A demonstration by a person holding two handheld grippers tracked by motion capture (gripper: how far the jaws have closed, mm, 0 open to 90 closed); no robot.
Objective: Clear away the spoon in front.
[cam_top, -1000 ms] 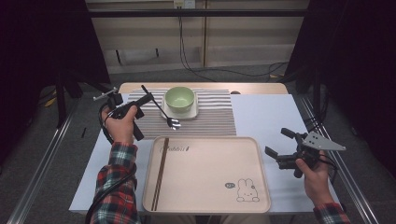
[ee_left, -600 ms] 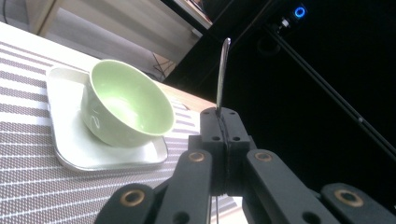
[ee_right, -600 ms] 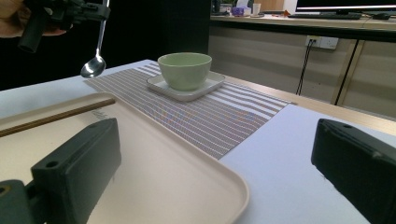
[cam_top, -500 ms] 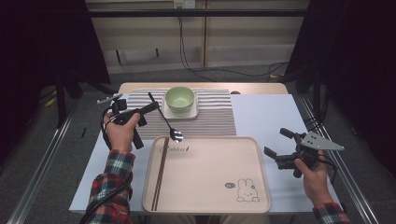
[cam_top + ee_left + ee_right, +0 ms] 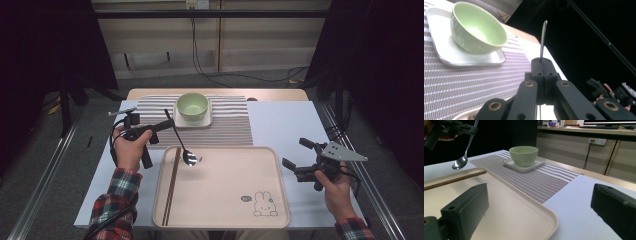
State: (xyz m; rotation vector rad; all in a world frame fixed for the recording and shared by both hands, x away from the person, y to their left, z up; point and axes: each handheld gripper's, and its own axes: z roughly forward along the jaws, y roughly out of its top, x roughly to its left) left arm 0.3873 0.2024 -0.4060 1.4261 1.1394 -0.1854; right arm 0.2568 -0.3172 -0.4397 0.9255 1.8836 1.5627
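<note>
My left gripper (image 5: 169,123) is shut on the handle of a metal spoon (image 5: 188,157). The spoon slants down, and its bowl hangs over the far left corner of the beige tray (image 5: 225,200). In the left gripper view the jaws (image 5: 543,62) pinch the spoon handle (image 5: 543,37), which sticks up past them. A pair of brown chopsticks (image 5: 171,186) lies along the tray's left side. My right gripper (image 5: 294,152) stands open with nothing in it, at the tray's right edge. The right gripper view shows its open jaws (image 5: 540,195), with the spoon (image 5: 461,162) and chopsticks (image 5: 454,180) beyond.
A green bowl (image 5: 192,106) sits on a white square plate (image 5: 207,120) on a striped placemat (image 5: 225,130) behind the tray. A white sheet (image 5: 285,122) covers the table. Metal rails run along both sides, and dark curtains hang behind.
The left gripper has carried the spoon from over the placemat toward the person. The spoon's bowl now hangs over the tray's far left corner. The right gripper has stayed put.
</note>
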